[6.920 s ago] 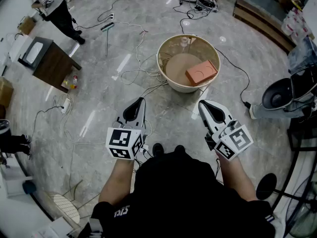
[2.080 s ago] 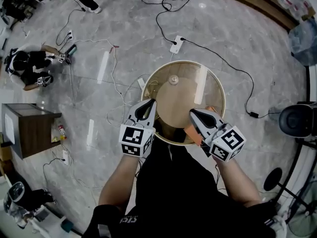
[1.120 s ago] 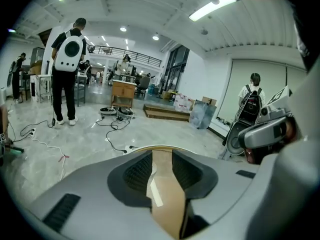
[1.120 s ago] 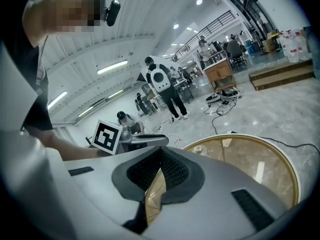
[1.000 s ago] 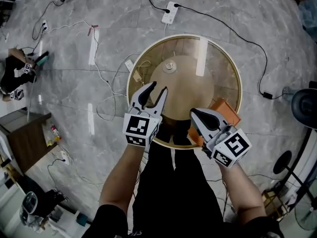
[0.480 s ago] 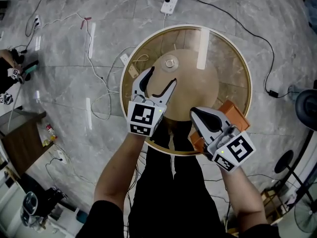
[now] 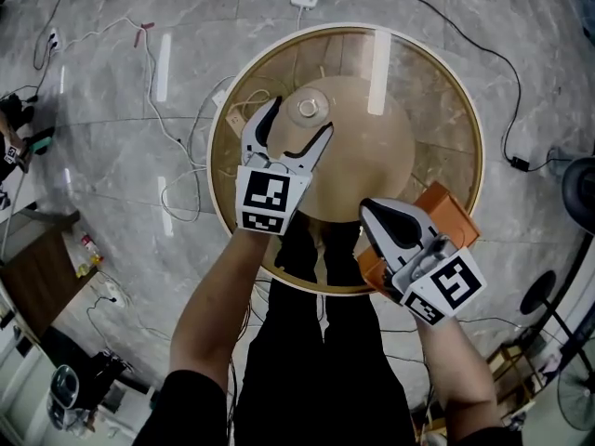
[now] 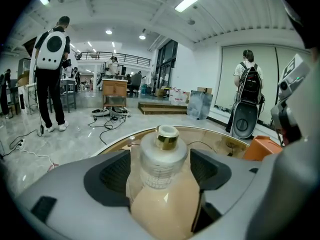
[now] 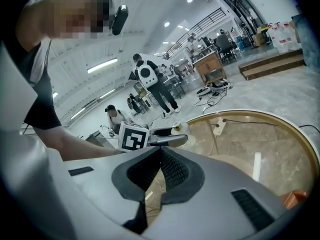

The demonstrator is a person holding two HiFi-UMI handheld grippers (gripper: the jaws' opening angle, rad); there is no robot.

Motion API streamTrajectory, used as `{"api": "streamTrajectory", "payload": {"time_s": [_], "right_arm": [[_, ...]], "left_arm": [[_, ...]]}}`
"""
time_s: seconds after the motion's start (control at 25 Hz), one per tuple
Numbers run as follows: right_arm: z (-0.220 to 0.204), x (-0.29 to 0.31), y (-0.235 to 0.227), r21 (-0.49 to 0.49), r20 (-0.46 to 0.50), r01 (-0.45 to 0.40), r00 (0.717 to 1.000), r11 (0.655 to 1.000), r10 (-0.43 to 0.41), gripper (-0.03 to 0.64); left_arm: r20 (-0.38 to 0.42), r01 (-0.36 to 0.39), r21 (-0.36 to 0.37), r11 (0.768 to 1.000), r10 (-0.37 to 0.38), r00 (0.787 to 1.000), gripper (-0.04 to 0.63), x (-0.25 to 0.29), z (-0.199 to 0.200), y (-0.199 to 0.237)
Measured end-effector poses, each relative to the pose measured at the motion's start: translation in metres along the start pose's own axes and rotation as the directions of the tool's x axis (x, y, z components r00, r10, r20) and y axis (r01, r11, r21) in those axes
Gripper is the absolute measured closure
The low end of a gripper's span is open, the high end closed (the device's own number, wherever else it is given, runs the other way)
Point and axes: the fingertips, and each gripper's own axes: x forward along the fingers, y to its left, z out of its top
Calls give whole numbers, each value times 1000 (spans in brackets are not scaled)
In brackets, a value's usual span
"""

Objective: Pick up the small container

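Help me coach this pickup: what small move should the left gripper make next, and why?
Probably ease the left gripper slightly further forward before closing. Its jaws have just been opening and flank the small container untouched, but the head view shows it only near the fingertips.

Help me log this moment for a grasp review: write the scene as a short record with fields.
surface: round glass table
target: small container, upright on the glass, gold cap
left gripper: open, jaws have just been opening, container between them, pads off it
right gripper: shut, empty, by the orange box
task: container not yet lifted
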Motion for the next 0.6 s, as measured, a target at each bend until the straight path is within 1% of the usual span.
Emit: {"api": "streamTrajectory", "payload": {"time_s": [0.12,0.36,0.48,0.6], "right_arm": [[0,0,-4,18,18,11,1000,1000,-11,603],[-3,-10,-10,27,12,26,1000,999,-26,603],[-8,-13,-14,35,4,36,999,999,-37,603],[-13,-14,-15,42,2,42,999,998,-43,603]], "left_arm": [[-5,-5,24,1000,5,1000,225,9,-2,2],[-9,-18,123,992,19,1000,224,29,1,-6],[-12,-24,136,990,26,1000,227,36,2,-4],[-16,-34,155,987,37,999,250,43,0,0]]}}
